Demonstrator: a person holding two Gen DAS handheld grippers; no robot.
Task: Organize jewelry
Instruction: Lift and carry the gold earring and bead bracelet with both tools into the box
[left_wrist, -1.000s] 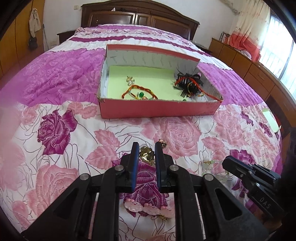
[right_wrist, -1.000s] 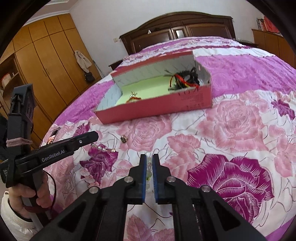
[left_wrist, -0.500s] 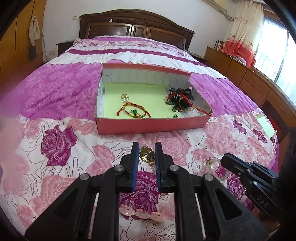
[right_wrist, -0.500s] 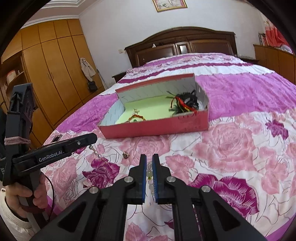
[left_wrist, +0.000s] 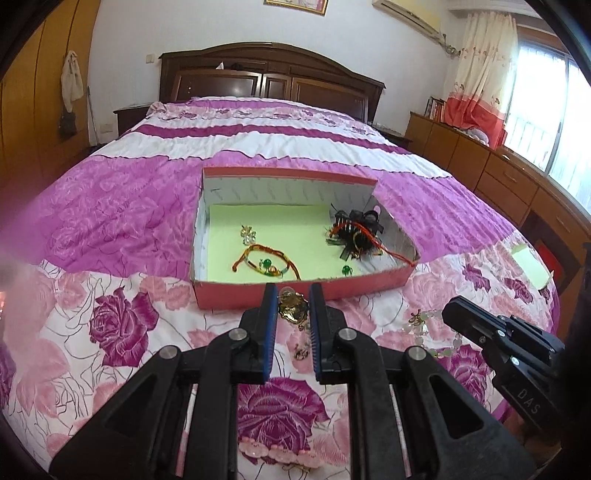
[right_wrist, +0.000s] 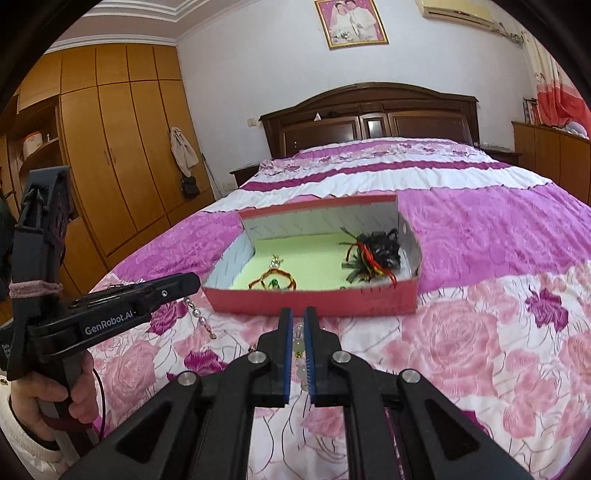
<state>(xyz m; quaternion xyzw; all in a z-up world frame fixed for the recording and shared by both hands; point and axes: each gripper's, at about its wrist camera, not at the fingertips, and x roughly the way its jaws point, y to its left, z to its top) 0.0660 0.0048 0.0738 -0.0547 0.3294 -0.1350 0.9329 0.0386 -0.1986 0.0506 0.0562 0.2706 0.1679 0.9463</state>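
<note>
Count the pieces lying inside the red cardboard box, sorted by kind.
Orange braided cord bracelet with green beads: 1
Clear crystal charm: 1
Black ribbon tangle with red cord: 1
Loose green bead: 1
Total in the red cardboard box: 4

Bed: your rose-patterned bedspread (left_wrist: 122, 332) fills the near view.
Headboard: dark wood (right_wrist: 369, 114), far end.
Wardrobe: yours stands far left (right_wrist: 122, 147).
Picture: framed (right_wrist: 351, 22), above the headboard.
Curtain: far right (left_wrist: 476, 74).
</note>
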